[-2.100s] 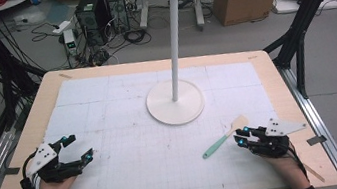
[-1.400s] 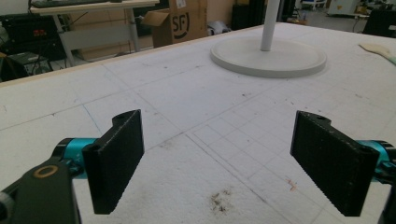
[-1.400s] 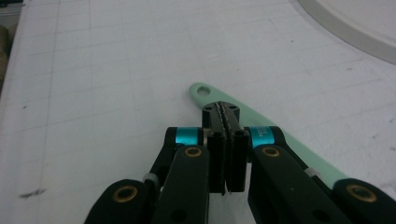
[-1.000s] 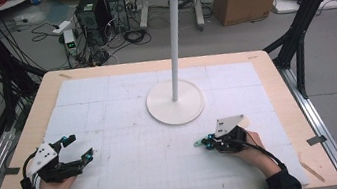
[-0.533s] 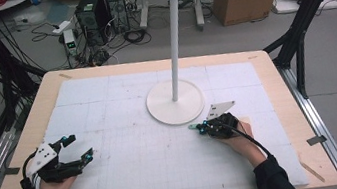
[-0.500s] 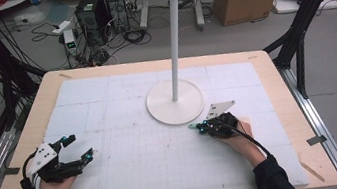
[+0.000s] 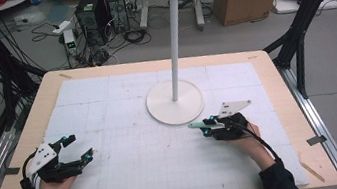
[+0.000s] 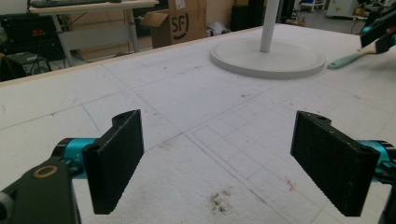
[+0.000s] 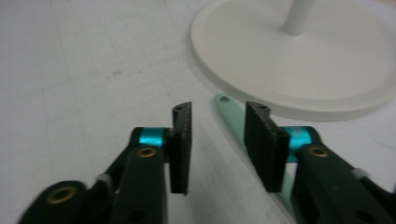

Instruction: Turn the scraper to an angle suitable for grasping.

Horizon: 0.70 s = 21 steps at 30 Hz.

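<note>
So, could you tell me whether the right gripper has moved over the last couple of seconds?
Yes. The right gripper has moved from the table's near right corner leftward and away, toward the white round stand base, with the mint-green brush.

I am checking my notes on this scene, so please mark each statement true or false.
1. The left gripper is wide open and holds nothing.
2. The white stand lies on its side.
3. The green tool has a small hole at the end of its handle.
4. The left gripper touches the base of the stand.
1. True: the left gripper has its jaws far apart, with bare mat between them.
2. False: the white stand is upright on its round base.
3. True: the green tool has a hole at its handle end.
4. False: the left gripper is well apart from the base, at the near left of the mat.
</note>
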Tool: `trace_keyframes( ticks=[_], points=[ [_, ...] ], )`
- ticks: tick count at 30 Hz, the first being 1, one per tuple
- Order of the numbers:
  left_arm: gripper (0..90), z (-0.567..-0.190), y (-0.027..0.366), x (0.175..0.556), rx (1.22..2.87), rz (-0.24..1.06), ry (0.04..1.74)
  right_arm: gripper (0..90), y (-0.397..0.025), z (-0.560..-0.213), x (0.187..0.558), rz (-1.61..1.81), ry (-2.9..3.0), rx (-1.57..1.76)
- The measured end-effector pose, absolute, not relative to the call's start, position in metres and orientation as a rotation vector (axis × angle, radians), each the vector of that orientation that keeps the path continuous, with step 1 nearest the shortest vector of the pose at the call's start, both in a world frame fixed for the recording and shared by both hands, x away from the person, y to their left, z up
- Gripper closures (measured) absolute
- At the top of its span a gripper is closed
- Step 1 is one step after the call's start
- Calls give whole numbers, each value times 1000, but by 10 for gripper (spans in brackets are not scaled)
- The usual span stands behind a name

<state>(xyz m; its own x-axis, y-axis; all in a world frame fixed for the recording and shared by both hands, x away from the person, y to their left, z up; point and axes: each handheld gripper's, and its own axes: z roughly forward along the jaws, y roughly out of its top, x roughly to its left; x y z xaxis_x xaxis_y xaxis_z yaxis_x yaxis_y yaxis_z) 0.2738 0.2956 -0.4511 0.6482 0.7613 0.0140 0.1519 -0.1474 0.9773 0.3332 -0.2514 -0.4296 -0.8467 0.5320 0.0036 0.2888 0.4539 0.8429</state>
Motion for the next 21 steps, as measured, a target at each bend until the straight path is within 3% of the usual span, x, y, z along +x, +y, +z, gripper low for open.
trace_keyframes(
  ticks=[4,5,9,17,21],
  points=[
    [175,-451,296,274,1667,632,753,498,-274,-426,315,1434,2329,772],
    [170,-451,296,274,1661,629,758,440,-289,-426,303,1484,2243,823],
    [165,-451,296,274,1661,628,758,394,-317,-436,284,1505,2120,885],
    [165,-451,296,275,1661,625,763,258,-347,-445,277,1525,2012,946],
    [165,-451,296,274,1659,625,762,242,-348,-444,278,1560,1996,946]
  ],
)
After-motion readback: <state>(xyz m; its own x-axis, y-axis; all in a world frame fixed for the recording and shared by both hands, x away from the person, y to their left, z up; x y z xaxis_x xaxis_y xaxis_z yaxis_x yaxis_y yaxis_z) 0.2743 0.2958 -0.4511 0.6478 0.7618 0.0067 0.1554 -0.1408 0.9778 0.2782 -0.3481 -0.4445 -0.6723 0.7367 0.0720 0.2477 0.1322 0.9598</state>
